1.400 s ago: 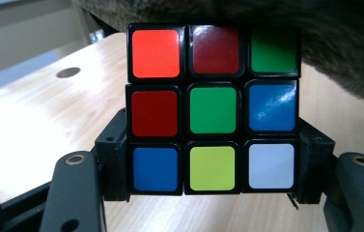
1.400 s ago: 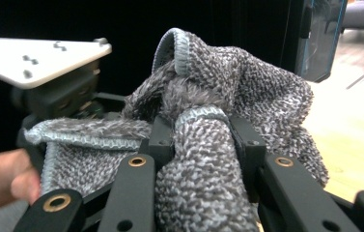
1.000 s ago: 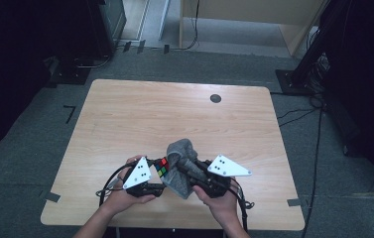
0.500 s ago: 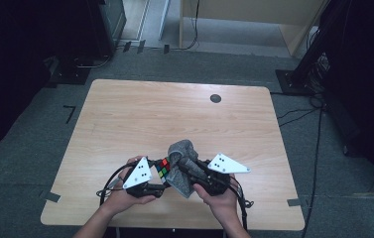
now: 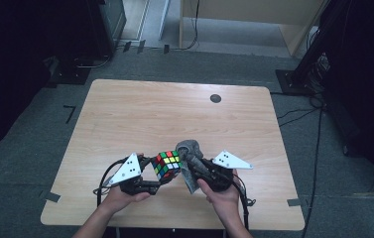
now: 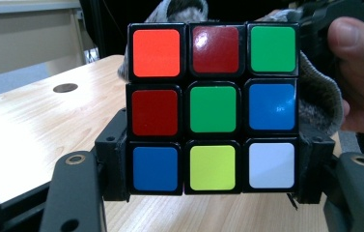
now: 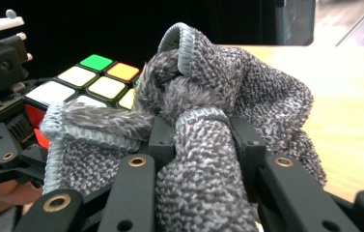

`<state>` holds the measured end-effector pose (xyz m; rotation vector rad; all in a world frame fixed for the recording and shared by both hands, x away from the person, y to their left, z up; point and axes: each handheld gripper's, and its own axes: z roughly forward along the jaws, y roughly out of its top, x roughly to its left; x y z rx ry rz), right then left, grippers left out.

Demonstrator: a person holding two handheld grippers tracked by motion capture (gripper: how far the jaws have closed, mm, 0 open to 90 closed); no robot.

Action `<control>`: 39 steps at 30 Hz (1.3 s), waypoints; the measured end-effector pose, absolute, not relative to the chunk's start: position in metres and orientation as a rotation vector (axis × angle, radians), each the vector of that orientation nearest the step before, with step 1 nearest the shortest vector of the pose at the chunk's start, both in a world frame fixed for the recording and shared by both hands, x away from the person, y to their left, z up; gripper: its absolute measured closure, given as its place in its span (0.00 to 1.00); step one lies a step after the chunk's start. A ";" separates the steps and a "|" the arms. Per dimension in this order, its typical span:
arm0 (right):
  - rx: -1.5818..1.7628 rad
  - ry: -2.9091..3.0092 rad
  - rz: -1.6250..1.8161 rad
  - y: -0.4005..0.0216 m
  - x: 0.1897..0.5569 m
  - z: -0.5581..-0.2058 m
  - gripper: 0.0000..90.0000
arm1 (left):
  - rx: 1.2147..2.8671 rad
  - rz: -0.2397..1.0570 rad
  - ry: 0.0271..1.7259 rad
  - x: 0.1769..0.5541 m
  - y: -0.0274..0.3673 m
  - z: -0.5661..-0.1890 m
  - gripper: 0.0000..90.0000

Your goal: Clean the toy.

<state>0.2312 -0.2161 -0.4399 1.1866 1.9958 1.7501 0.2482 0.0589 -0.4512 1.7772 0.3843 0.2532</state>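
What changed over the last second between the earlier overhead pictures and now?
Little: the right gripper, shut on the grey knitted cloth, has eased slightly nearer the multicoloured puzzle cube. The left gripper stays clamped on that cube, both hands remain at the near edge of the wooden table, and the cloth stays beside the cube.

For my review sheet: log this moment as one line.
left gripper: shut on puzzle cube | right gripper: shut on grey cloth | cloth against cube | above table
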 end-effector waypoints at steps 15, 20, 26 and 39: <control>1.217 2.024 1.904 -0.218 0.234 -0.443 0.76 | 1.727 0.228 0.414 0.252 0.067 -0.448 0.38; 1.238 2.171 1.849 -0.203 0.237 -0.461 0.76 | 1.725 0.241 0.420 0.252 0.069 -0.446 0.38; 1.222 2.156 1.857 -0.206 0.238 -0.456 0.76 | 1.722 0.246 0.430 0.253 0.070 -0.447 0.38; 1.197 2.173 1.829 -0.203 0.236 -0.456 0.76 | 1.723 0.246 0.440 0.254 0.072 -0.448 0.38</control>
